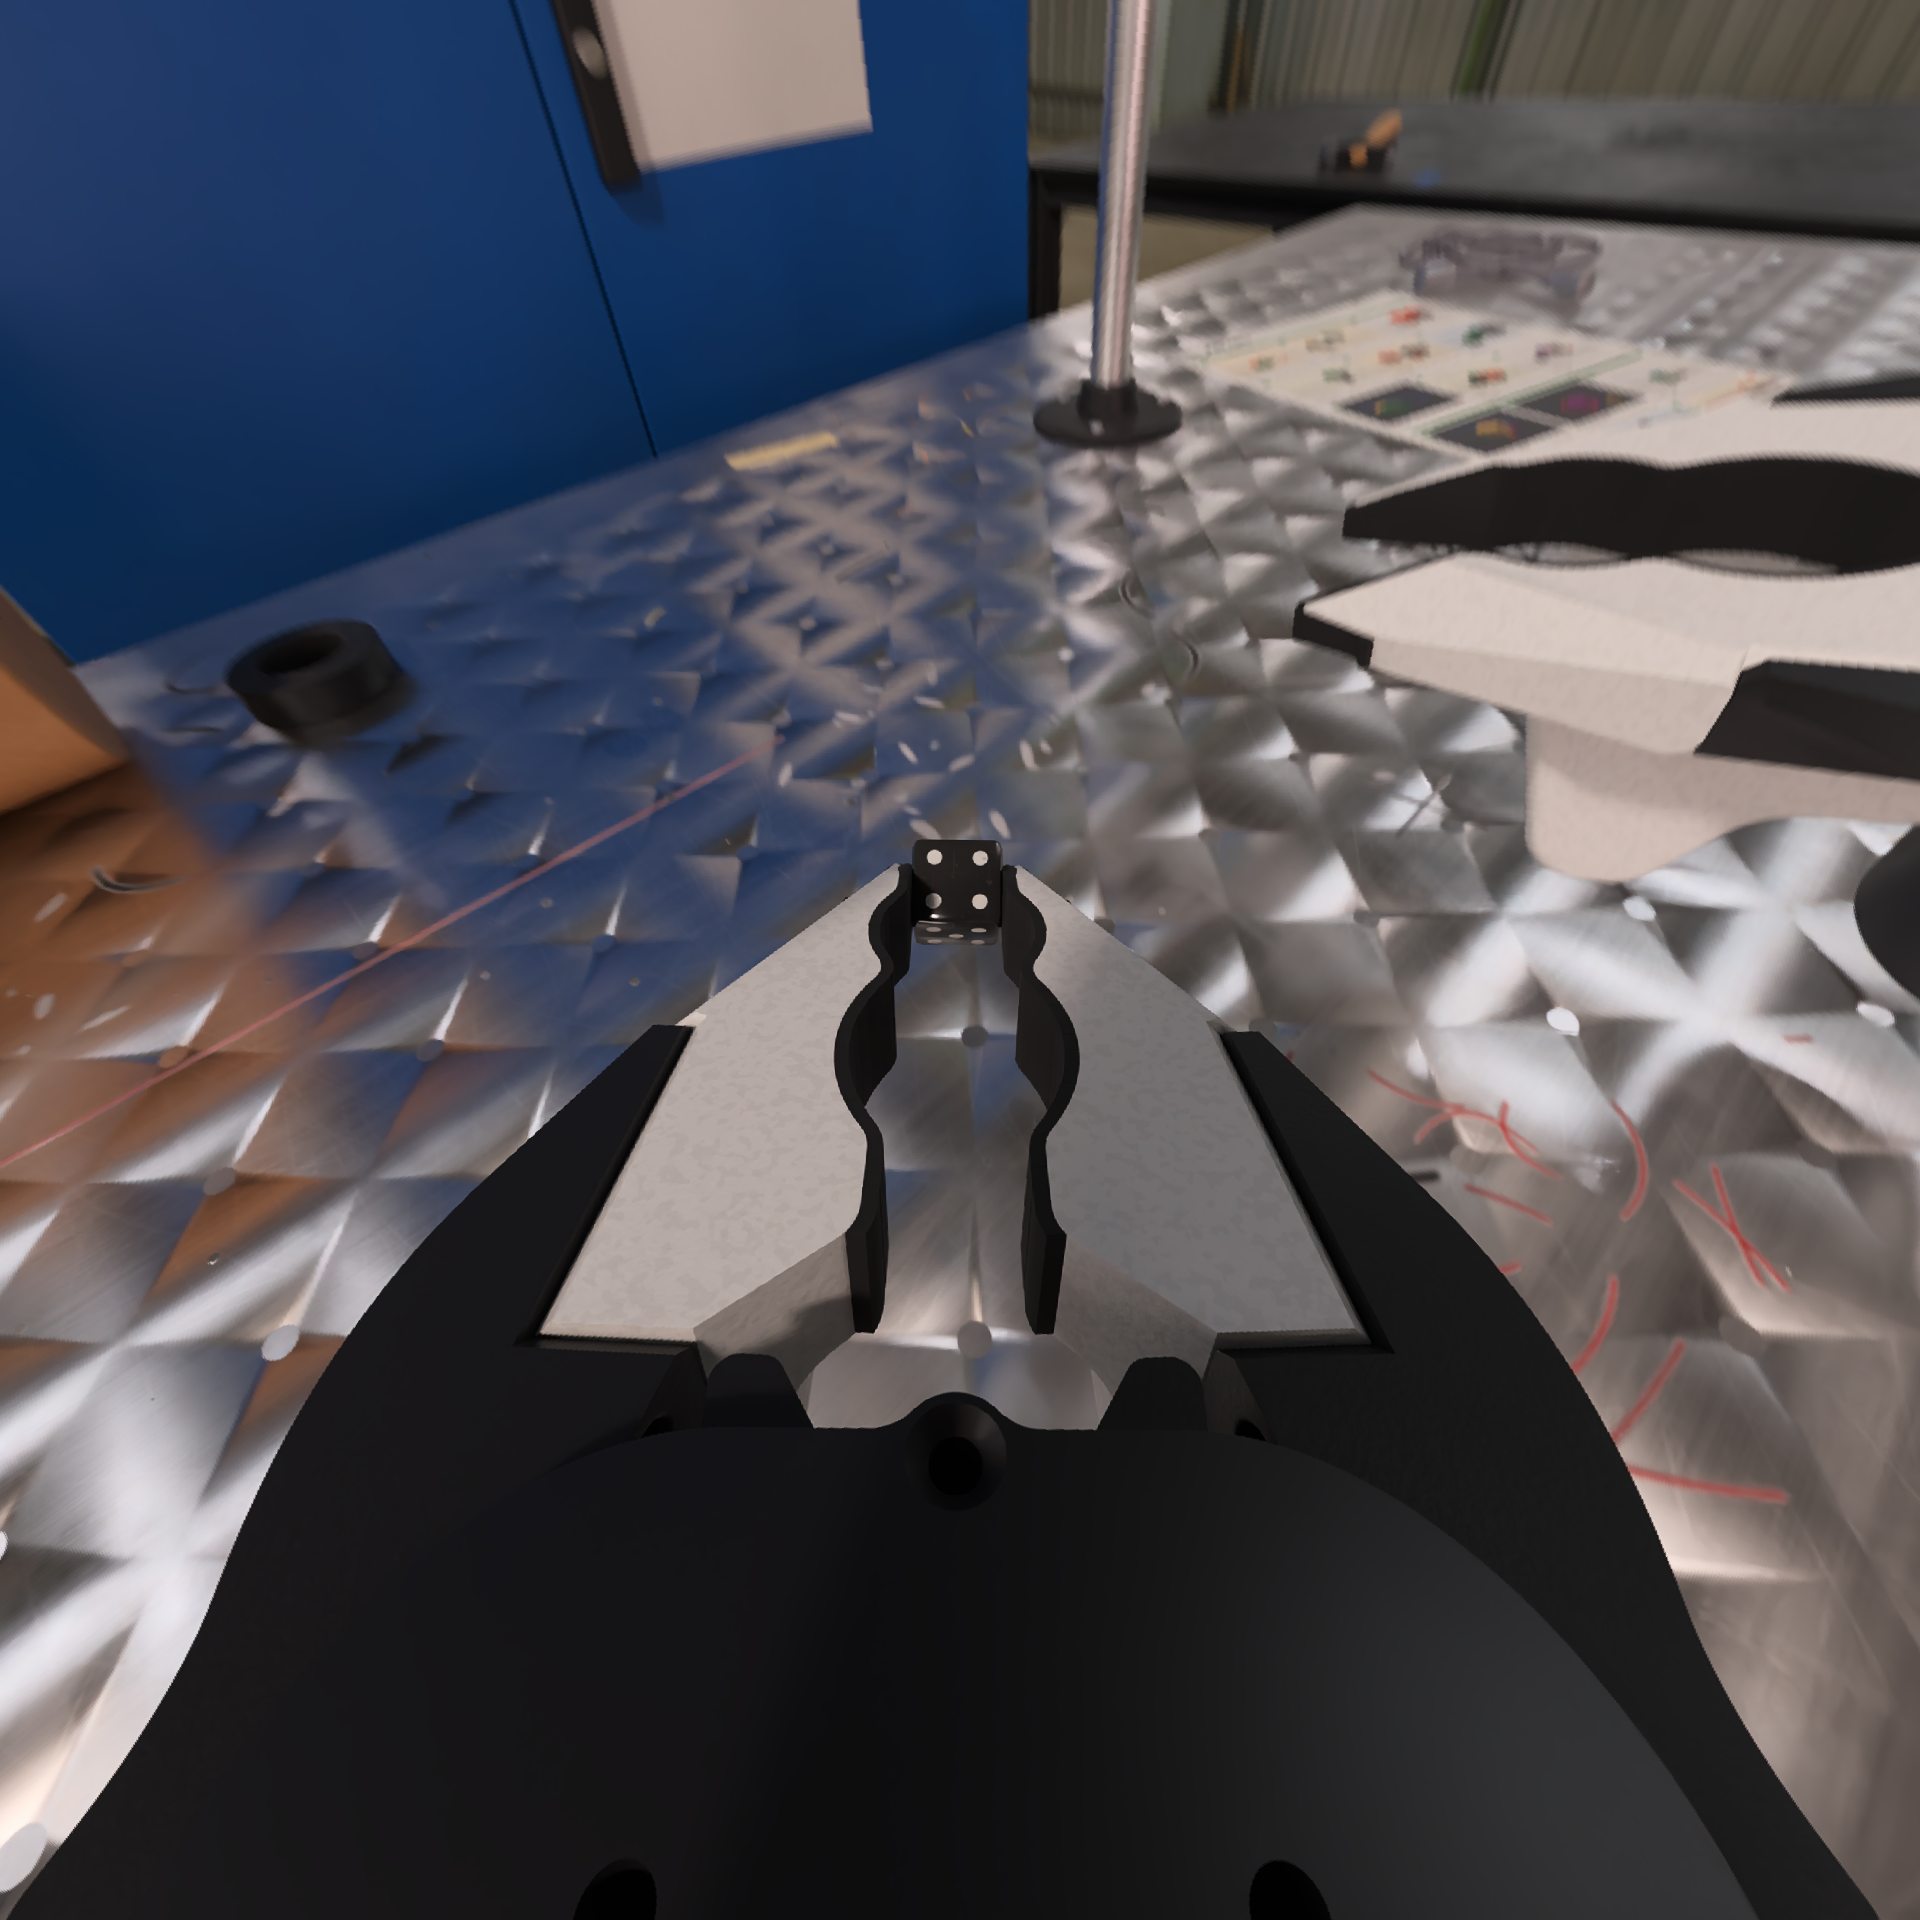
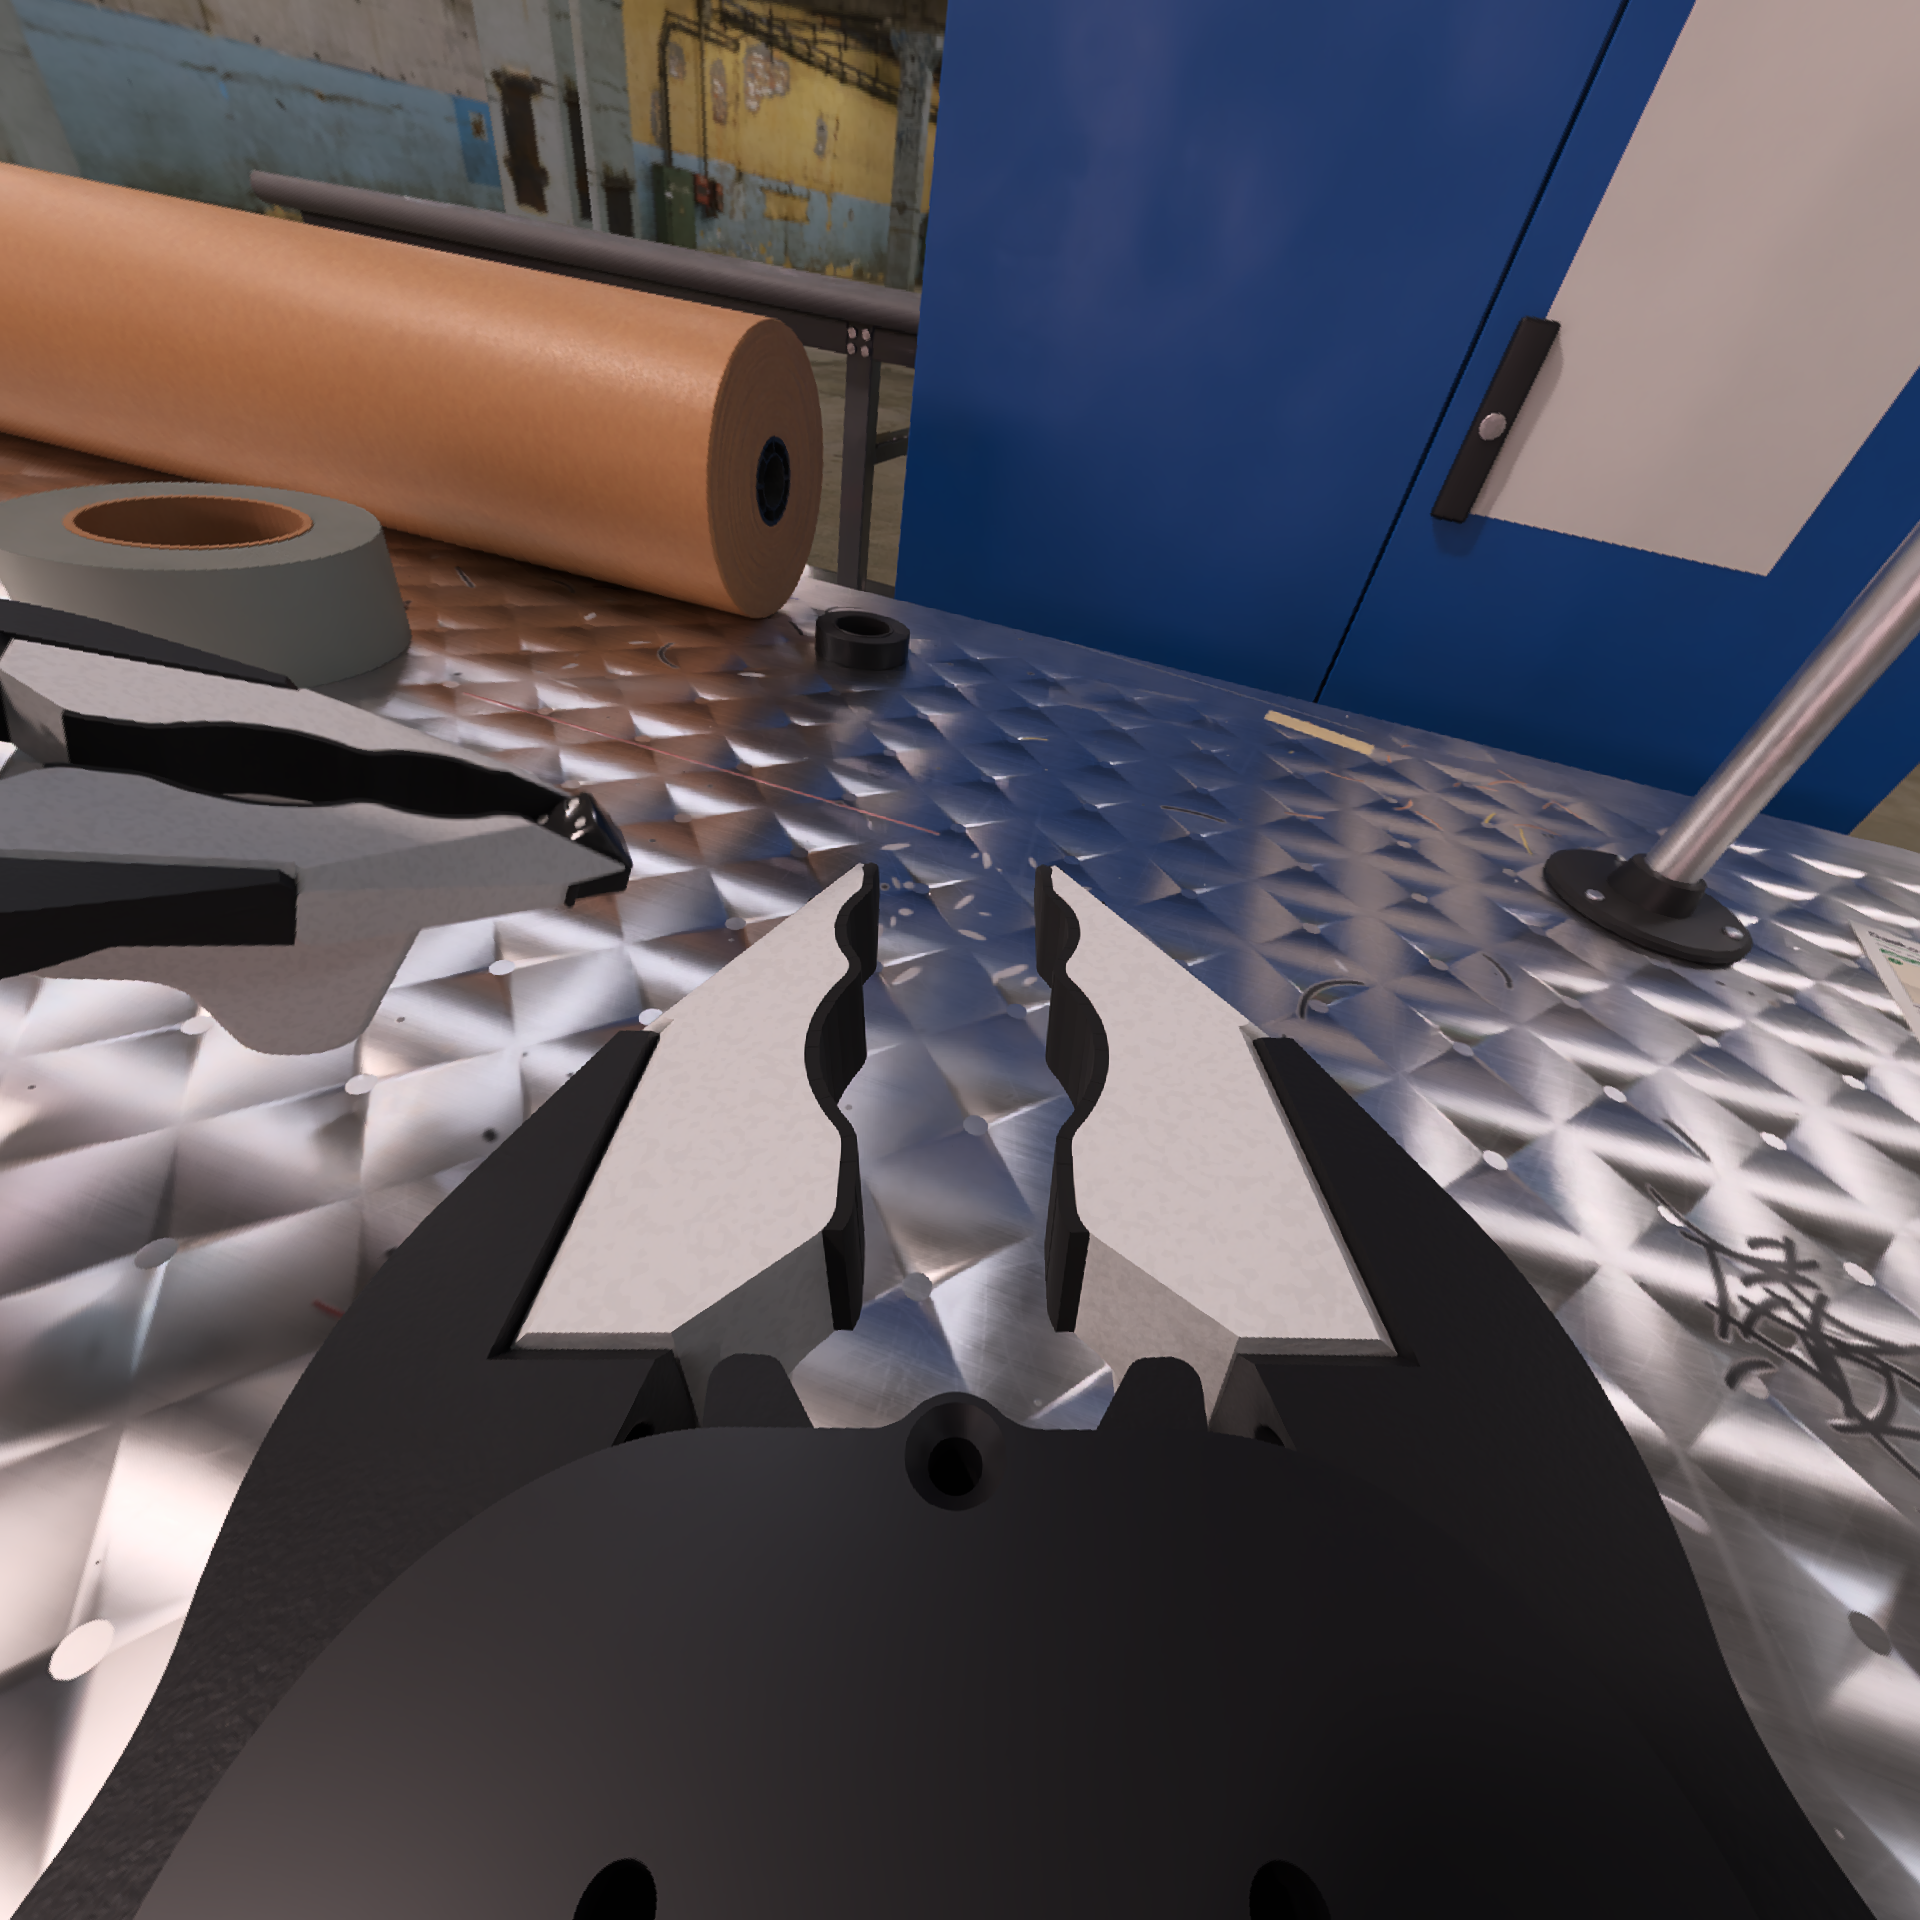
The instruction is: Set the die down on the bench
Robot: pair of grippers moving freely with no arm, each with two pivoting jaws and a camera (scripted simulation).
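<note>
Left gripper (image 1: 957, 896) pinching die (image 1: 957, 883); right gripper (image 2: 957, 894) empty

The desk (image 2: 1351, 1091) is bright metal, polished in a pattern of swirled diamonds that catch the light in white patches. Red scribbles (image 1: 1621, 1226) mark it at 3 o'clock in the left wrist view, and black scribbles (image 2: 1808, 1340) at 4 o'clock in the right wrist view. A metal pole (image 1: 1122, 197) rises from a round black base (image 1: 1108, 420) on its surface. Behind the desk stands a blue cabinet (image 2: 1195, 312) with a white panel (image 2: 1745, 281) and a black handle (image 2: 1494, 431). At 11 o'clock in the right wrist view, a worn hall wall (image 2: 727, 114) shows blue and yellow paint. A dark table (image 1: 1507, 166) stands at 1 o'clock in the left wrist view.
</note>
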